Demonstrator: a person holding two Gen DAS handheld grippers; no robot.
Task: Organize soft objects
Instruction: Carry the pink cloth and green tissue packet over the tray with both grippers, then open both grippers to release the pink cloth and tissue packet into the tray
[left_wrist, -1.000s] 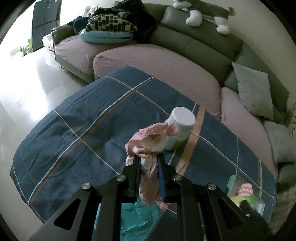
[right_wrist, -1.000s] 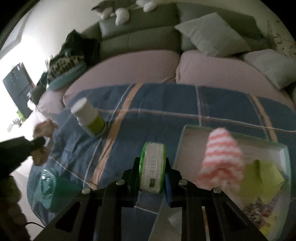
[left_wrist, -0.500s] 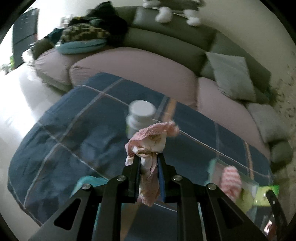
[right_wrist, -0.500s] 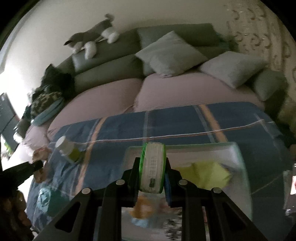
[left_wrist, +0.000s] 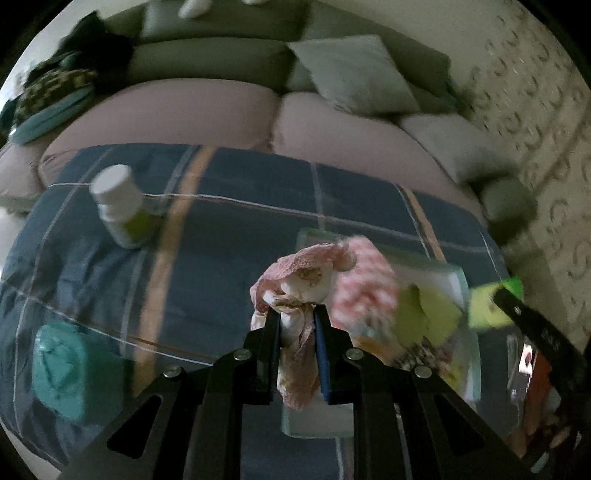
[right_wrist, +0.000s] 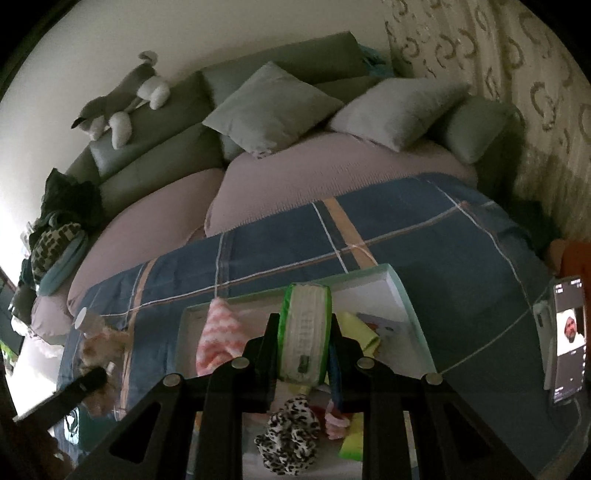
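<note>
Your left gripper (left_wrist: 296, 314) is clamped on a pink crumpled cloth (left_wrist: 301, 280), held above the blue plaid blanket (left_wrist: 229, 236) at the near-left edge of the white tray (right_wrist: 400, 295). Your right gripper (right_wrist: 303, 334) is clamped on a green-edged white pad pack (right_wrist: 304, 332) over that tray.

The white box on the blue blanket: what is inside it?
In the box: a pink striped cloth, yellow-green cloths, a leopard scrunchie. The right gripper and its pack hide the middle.
</note>
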